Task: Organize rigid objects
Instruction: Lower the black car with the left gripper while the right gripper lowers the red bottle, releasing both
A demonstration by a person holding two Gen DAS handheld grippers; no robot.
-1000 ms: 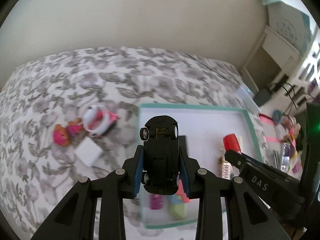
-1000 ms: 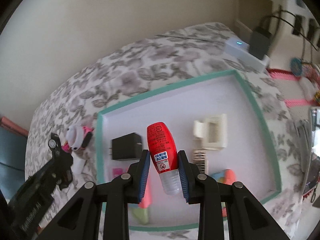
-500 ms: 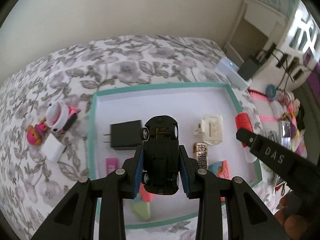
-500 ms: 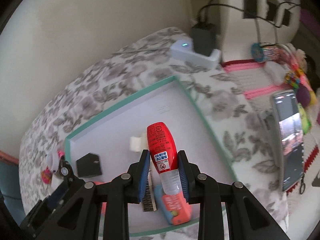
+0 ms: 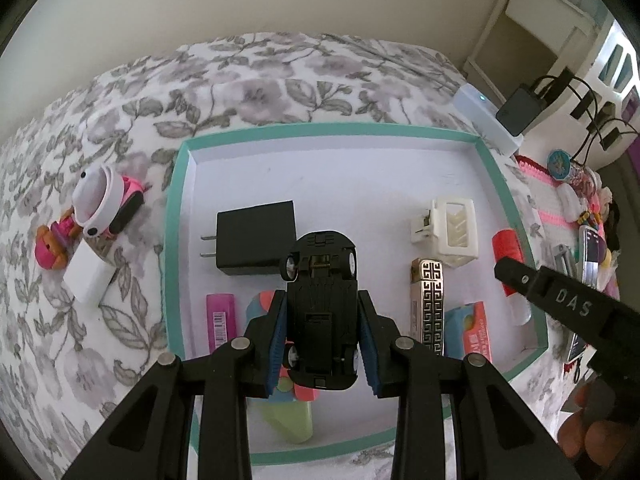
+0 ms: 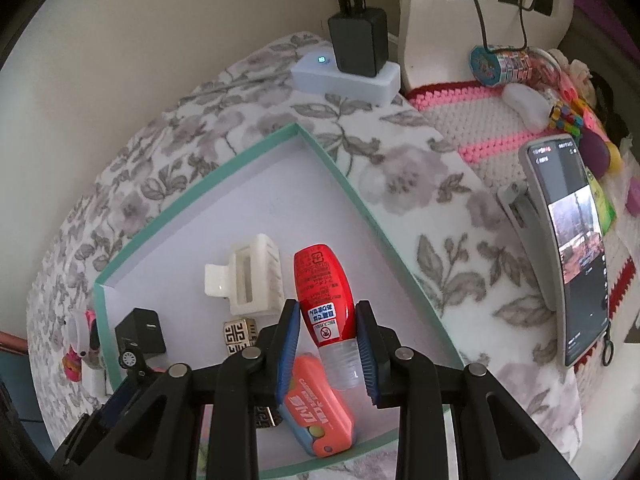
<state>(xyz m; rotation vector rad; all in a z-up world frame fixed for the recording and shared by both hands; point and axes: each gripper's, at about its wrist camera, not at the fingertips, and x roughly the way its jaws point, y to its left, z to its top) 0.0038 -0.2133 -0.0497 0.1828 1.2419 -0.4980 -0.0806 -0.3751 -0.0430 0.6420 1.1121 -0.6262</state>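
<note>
Left wrist view: looks forward and down along its own fingers, from above the near edge of the teal-rimmed tray (image 5: 176, 216). Whole tray in frame, close, seen nearly square-on; floral bedspread (image 5: 132, 120) beyond and to the left, wall behind.

Right wrist view: also forward and down, but from over the tray's (image 6: 352, 184) near right corner, turned toward the right side of the scene. Tray seen obliquely; a propped phone (image 6: 568, 248) sits at right.

Shared ground: tray interior. Both catch the white hair claw (image 5: 452, 226) (image 6: 248, 280), patterned harmonica (image 5: 427, 304) (image 6: 239, 332), black charger (image 5: 256, 238) (image 6: 141, 330), and white power strip (image 5: 486, 120) (image 6: 348, 80).
</note>
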